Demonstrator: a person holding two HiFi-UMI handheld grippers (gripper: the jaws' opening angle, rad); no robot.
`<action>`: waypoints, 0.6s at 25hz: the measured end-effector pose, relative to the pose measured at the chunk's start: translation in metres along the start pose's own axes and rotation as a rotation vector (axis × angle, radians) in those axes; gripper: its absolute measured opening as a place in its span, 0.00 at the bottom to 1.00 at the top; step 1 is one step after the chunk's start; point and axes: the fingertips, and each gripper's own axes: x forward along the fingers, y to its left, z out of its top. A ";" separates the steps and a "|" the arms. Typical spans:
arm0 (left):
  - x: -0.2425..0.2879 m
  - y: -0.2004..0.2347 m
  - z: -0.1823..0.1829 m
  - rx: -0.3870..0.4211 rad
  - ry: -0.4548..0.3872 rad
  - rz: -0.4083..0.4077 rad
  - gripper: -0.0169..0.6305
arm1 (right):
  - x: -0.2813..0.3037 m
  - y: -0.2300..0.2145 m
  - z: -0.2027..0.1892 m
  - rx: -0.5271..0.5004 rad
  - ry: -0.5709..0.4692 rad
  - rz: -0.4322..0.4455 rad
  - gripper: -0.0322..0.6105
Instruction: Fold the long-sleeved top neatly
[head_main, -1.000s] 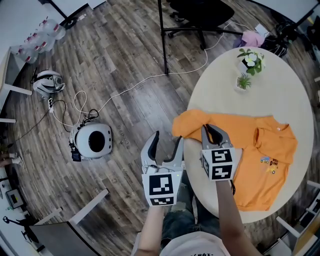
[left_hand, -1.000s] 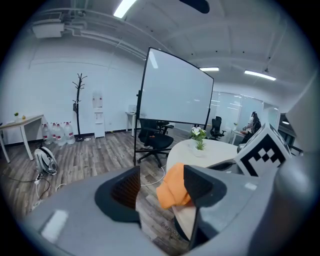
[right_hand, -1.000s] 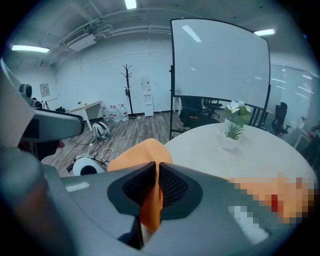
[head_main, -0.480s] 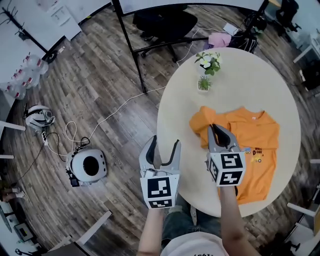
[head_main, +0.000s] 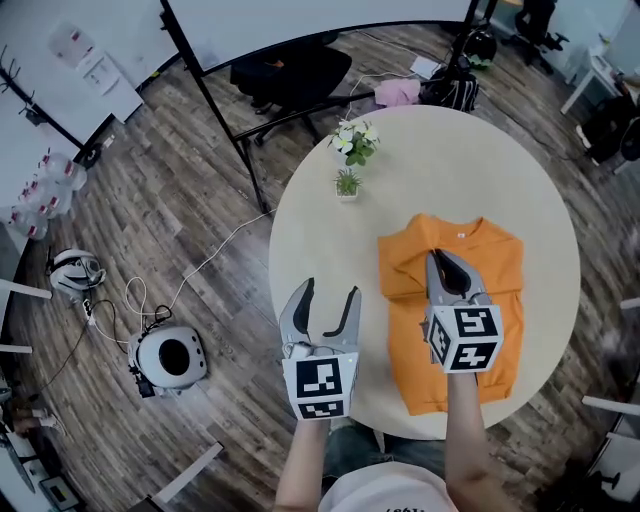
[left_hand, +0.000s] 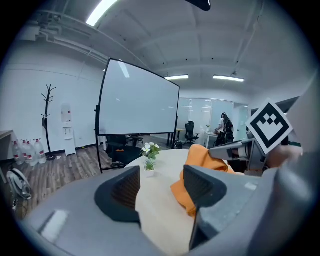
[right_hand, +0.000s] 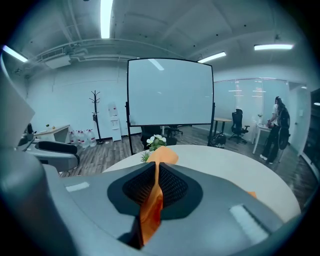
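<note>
Long-sleeved top (head_main: 405, 350), orange, flat-ish on round table (head_main: 320, 250), toward right side and near edge in head view. Sleeve on left looks pulled in over body, kinda bunched. Right gripper (head_main: 445, 262) sits over top, jaws pinched tight on fold of orange fabric, cloth poking up between pads (right_hand: 172, 187). Left gripper (head_main: 327, 295) just left of top, by table edge, jaws spread wide, nothing in them. Flower pot (head_main: 355, 140) and small green plant (head_main: 347, 183) at far side, well apart from top.
</note>
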 end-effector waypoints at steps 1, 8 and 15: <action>0.003 -0.009 0.001 0.004 0.000 -0.001 0.45 | -0.003 -0.010 0.000 0.000 -0.004 -0.002 0.13; 0.019 -0.067 0.006 0.023 0.008 -0.009 0.45 | -0.011 -0.073 -0.011 -0.023 0.005 0.000 0.13; 0.031 -0.103 -0.008 0.045 0.053 -0.012 0.45 | 0.014 -0.111 -0.072 -0.017 0.111 -0.003 0.14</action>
